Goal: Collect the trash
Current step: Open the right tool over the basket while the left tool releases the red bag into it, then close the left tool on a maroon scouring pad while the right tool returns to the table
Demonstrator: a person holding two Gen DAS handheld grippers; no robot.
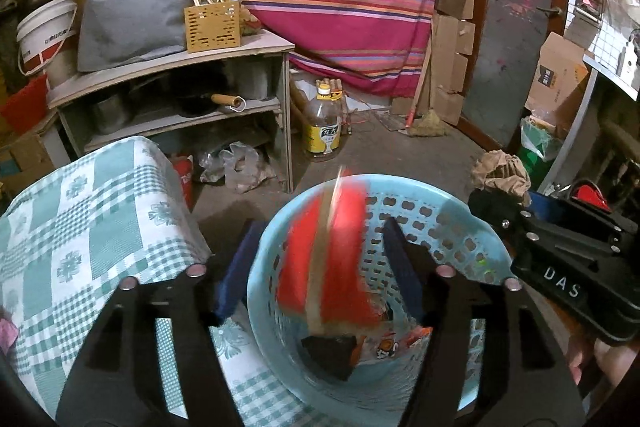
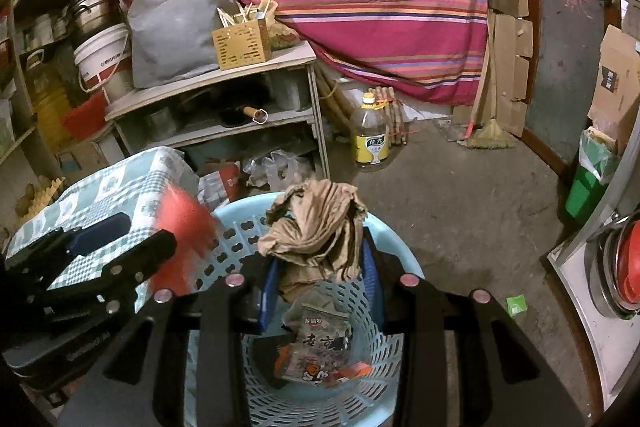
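Trash is going into the pale blue basket (image 2: 224,251), which sits beside the checked cloth (image 1: 80,219). Wrappers (image 2: 316,351) already lie on its floor. Left gripper (image 1: 320,267) stands spread wide over the rim, holding nothing; a red packet (image 1: 324,259), motion-blurred, is between its fingers and appears to be dropping into the basket. Right gripper (image 2: 320,267) is clamped on crumpled brown paper (image 2: 316,235), held above the basket opening.

Risk: both grippers crowd one opening, so a collision is possible. The brown paper is bulky and, released off-centre, could catch the rim and spill to the concrete floor (image 2: 460,187).
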